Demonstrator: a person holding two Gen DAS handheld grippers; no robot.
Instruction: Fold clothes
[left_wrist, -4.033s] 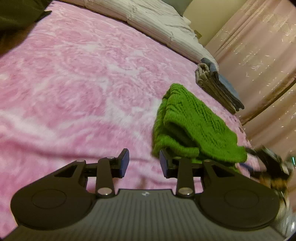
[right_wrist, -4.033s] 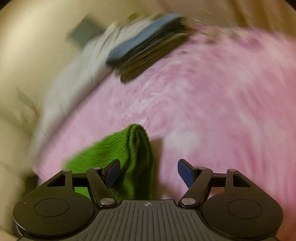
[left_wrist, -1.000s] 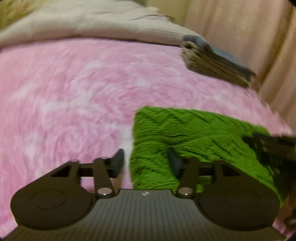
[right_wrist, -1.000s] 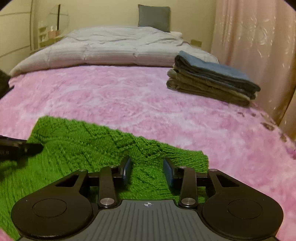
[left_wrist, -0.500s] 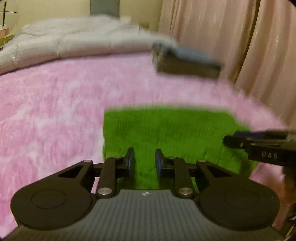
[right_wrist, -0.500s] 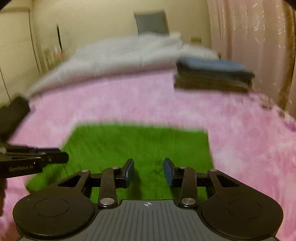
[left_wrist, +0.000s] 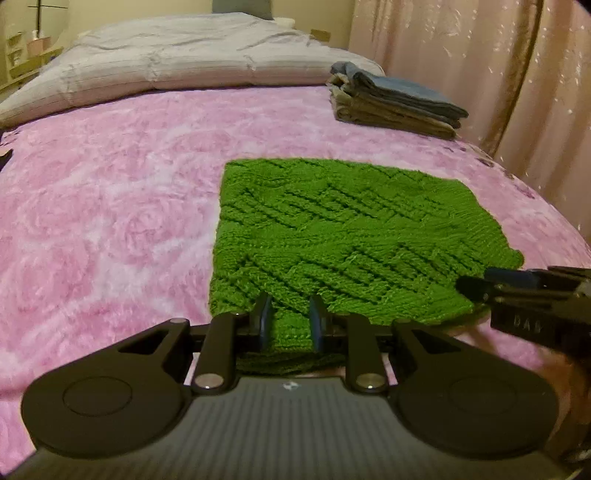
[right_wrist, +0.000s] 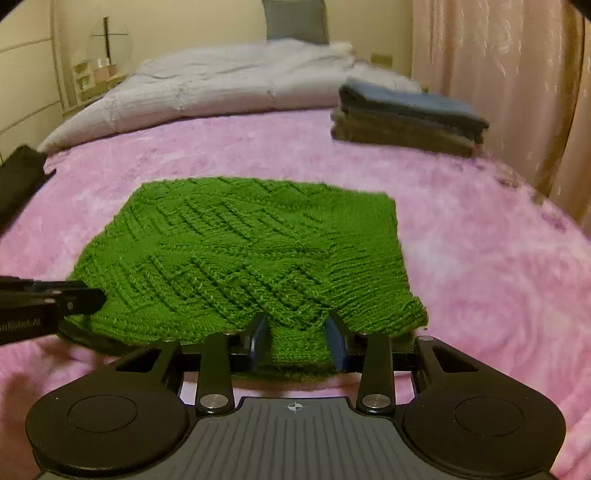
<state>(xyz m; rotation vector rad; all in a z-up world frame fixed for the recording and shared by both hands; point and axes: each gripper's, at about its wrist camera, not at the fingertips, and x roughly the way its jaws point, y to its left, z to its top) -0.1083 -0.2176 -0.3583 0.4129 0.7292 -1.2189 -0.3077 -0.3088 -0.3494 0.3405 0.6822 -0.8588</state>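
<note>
Sweater: the green knitted sweater (left_wrist: 343, 236) lies spread on the pink blanket (left_wrist: 110, 221), already folded down to a rough rectangle; its near edge is lifted off the bed into both my grippers.

Left gripper: my left gripper (left_wrist: 287, 325) has clamped onto the near left part of that edge. A second ago its jaws stood wide either side of the knit; now they are drawn in, with a bunch of green wool pinched between the pads.

Right gripper: my right gripper (right_wrist: 297, 343) holds the near right part of the edge, its jaws part closed on a thicker bunch of knit, as they were a second ago.

What changed: four seconds ago the sweater was a rumpled heap; now it is pulled flat and square, and both hands have a hold.

Meaning for the task: I judge I am set to carry the near edge over to the far edge for the next fold.

Unsure: the fold under the jaws is hidden by the gripper body, so I cannot tell how many layers I have caught.

Pile: the folded clothes (right_wrist: 406, 118) sit stacked at the far right of the bed, well apart from the sweater.
</note>
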